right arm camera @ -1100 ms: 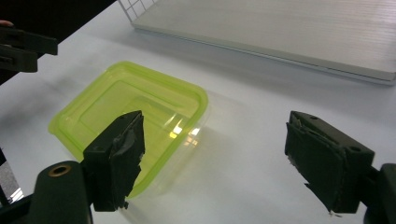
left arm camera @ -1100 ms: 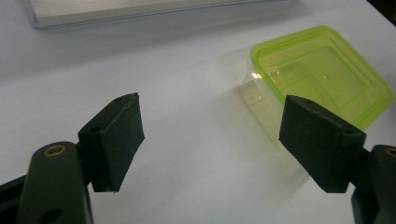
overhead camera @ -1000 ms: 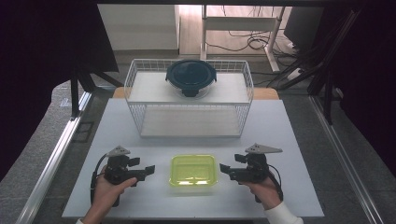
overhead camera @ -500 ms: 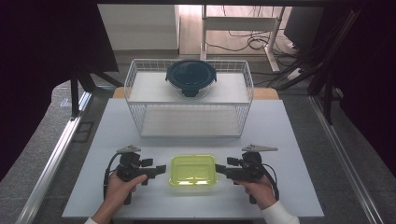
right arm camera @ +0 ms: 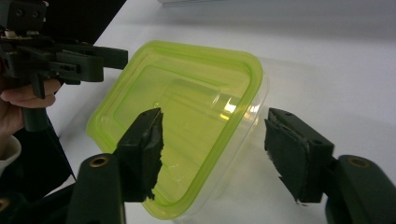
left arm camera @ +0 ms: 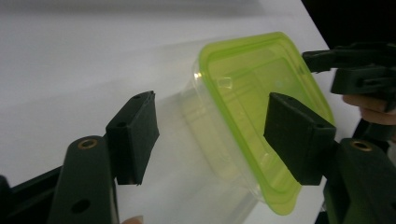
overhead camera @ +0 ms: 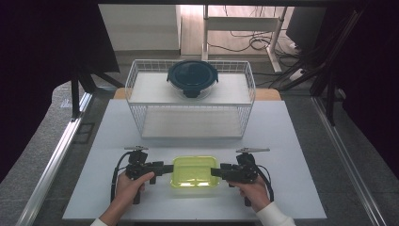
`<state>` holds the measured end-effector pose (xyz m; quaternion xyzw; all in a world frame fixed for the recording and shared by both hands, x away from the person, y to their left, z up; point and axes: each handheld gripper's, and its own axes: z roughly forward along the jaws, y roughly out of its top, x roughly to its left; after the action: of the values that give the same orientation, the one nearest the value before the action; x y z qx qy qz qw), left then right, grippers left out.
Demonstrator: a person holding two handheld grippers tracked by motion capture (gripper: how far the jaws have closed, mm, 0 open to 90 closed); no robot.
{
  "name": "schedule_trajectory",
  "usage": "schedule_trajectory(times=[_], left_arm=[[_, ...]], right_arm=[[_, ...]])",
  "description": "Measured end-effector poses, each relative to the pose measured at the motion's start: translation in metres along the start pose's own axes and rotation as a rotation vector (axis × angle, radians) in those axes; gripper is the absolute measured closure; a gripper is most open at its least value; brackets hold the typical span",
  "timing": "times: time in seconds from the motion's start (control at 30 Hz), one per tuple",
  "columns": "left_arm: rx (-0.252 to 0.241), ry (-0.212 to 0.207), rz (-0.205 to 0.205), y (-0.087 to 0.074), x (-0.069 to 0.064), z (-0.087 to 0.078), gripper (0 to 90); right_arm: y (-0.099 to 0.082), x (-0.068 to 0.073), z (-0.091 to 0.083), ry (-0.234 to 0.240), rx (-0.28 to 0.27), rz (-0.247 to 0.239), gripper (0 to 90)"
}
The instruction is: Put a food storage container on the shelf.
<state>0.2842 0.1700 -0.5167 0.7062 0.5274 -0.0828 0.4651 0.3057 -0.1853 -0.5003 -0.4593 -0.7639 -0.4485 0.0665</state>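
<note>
- A clear plastic container with a yellow-green lid [overhead camera: 195, 171] is seen low on the white table [overhead camera: 291, 141], near the six o'clock edge in the high view, lid uppermost and closed.
- The left gripper [overhead camera: 165, 168] is held level at the container's nine o'clock end, pointed toward three o'clock; its tips are seen at the lid's edge.
- In the left gripper view, the left gripper [left arm camera: 212, 133] is shown with jaws spread and a corner of the container [left arm camera: 252, 126] between them; the jaws have just been closing. One pad overlaps the lid rim, the other stands apart from the clear wall, so no pinch is made.
- The right gripper [overhead camera: 215, 172] is held level at the container's three o'clock end, pointed toward nine o'clock.
- In the right gripper view, the right gripper [right arm camera: 212, 140] is likewise spread, its jaws having just been closing around a container corner [right arm camera: 187, 116]; one pad lies over the lid, the other is clear of the wall.
- A white wire basket [overhead camera: 141, 117] is set at twelve o'clock from the container, well apart.
- A round dark-lidded container [overhead camera: 192, 77] is placed on the basket's upper shelf.
</note>
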Motion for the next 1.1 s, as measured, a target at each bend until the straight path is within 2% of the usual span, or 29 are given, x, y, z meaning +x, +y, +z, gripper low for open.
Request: schedule_trajectory(times=[0.1,0.2,0.27,0.37,0.53,0.6,0.63,0.67,0.7,0.83,0.93,1.1], left_arm=[[0.003,-0.016,-0.012,-0.001,0.0,0.002,36.1],[0.014,-0.074,-0.059,-0.002,0.003,0.005,38.3],[0.03,-0.075,-0.059,-0.003,0.004,0.008,40.2],[0.042,-0.099,-0.083,-0.005,0.006,0.01,42.8],[0.052,-0.13,-0.114,-0.006,0.009,0.012,52.7],[0.057,-0.173,-0.143,-0.007,0.009,0.015,58.3],[0.064,-0.174,-0.145,-0.007,0.008,0.016,60.5],[0.067,-0.153,-0.143,-0.008,0.007,0.017,61.5],[0.068,-0.151,-0.147,-0.008,0.007,0.018,63.4],[0.048,-0.169,-0.186,-0.009,0.01,0.015,70.8],[0.038,-0.153,-0.171,-0.009,0.007,0.011,72.1],[0.019,-0.15,-0.129,-0.009,0.002,0.007,73.5]], right_arm=[[-0.001,-0.002,0.002,0.007,0.002,0.023,41.1],[-0.002,-0.003,0.002,0.013,0.006,0.025,43.9],[-0.003,-0.004,0.004,0.023,0.012,0.031,46.8],[-0.004,-0.005,0.005,0.034,0.021,0.048,49.1],[-0.007,-0.009,0.005,0.063,0.027,0.088,55.7],[-0.007,-0.01,0.005,0.074,0.029,0.101,60.1],[-0.008,-0.011,0.006,0.082,0.033,0.104,62.8],[-0.008,-0.011,0.006,0.087,0.038,0.117,65.0],[-0.009,-0.011,0.007,0.076,0.037,0.126,68.1],[-0.01,-0.012,0.005,0.083,0.033,0.151,72.8],[-0.009,-0.008,0.002,0.092,0.022,0.144,75.3],[-0.009,-0.005,-0.003,0.091,0.007,0.12,77.8]])
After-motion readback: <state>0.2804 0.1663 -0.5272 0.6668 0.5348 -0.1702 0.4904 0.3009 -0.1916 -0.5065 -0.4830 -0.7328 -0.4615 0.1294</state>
